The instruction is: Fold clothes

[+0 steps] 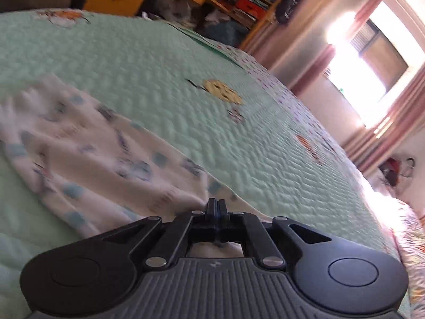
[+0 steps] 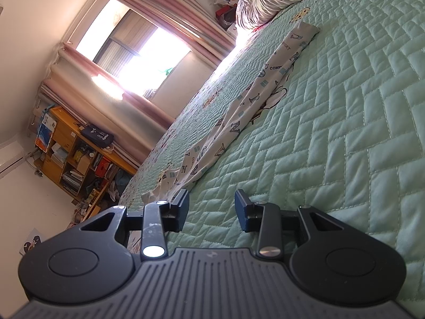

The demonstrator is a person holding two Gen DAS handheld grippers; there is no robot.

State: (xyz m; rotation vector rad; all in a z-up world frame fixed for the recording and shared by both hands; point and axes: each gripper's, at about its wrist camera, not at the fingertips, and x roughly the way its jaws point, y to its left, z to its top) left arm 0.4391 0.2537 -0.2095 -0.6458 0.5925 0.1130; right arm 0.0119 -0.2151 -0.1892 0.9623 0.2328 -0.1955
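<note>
the left gripper (image 1: 217, 204) pinches an edge of the white printed cloth (image 1: 87, 146) on the green bed cover (image 1: 164, 61). the right gripper (image 2: 212, 207) waits apart, empty. a hard tug could slip the thin edge out.

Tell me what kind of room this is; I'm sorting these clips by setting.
Most likely a home bedroom. A mint-green quilted bedspread covers a wide bed carrying a white letter-printed garment, pink curtains frame a bright window, and a cluttered wooden shelf unit stands against the wall.
</note>
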